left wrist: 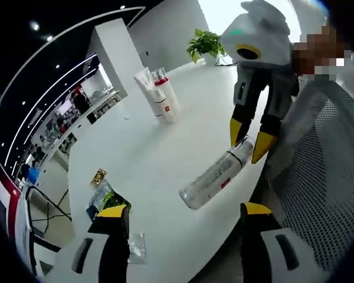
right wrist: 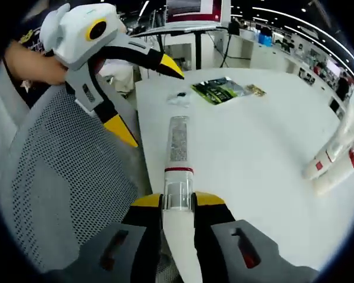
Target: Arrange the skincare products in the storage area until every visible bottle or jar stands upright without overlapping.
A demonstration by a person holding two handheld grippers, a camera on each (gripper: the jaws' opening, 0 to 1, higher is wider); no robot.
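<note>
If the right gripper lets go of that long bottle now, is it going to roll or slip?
Probably it would roll: the bottle is a smooth cylinder lying on the table near its edge. The right gripper pinches only the clear cap end, so it may pivot. The glossy surface looks slippery.

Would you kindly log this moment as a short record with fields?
right tool: shut on the clear bottle, gripping it near its cap end
bottle pose: lying down, far end out over the white table
left tool: open, holding nothing, raised beside a mesh chair
upright items: two white tubes, standing close together
other items: green packet, lying flat near the table edge
</note>
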